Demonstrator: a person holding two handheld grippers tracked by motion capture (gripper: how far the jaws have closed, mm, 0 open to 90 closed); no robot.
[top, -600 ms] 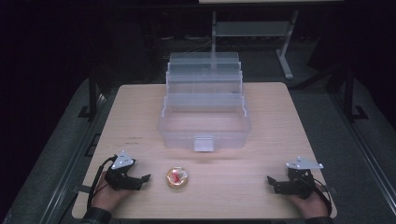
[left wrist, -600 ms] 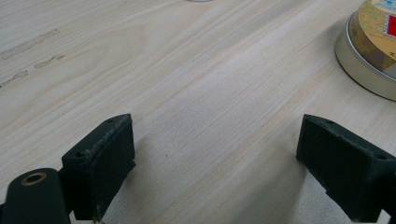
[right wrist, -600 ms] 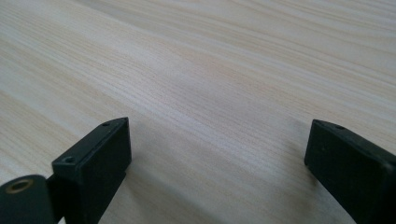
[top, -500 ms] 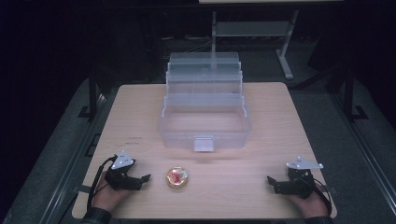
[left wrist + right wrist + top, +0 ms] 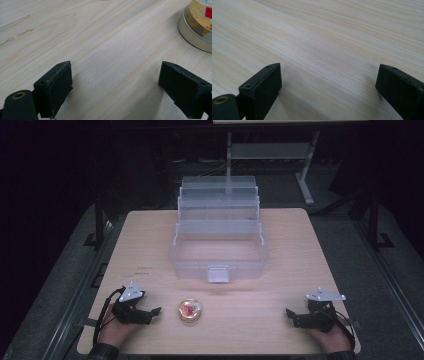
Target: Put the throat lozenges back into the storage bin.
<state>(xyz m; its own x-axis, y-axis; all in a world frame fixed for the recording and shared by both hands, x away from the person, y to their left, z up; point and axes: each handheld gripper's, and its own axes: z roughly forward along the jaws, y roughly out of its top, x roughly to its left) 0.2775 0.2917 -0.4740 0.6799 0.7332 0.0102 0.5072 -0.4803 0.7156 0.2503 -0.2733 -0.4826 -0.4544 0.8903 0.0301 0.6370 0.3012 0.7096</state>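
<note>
Small round tin (image 5: 190, 310), gold rim and red label, flat on the table (image 5: 280, 245) near the front edge, left of centre. Just left of it, left gripper (image 5: 150, 312) resting low, jaws spread wide with nothing between, tin off to the right ahead in the left gripper view (image 5: 197, 27). Far right, right gripper (image 5: 292, 316), jaws likewise apart and empty. Beyond, clear tiered box (image 5: 219, 245), trays stepped open. Probably before the pick-up: next, slide left jaws around the tin, close, lift toward the box.
</note>
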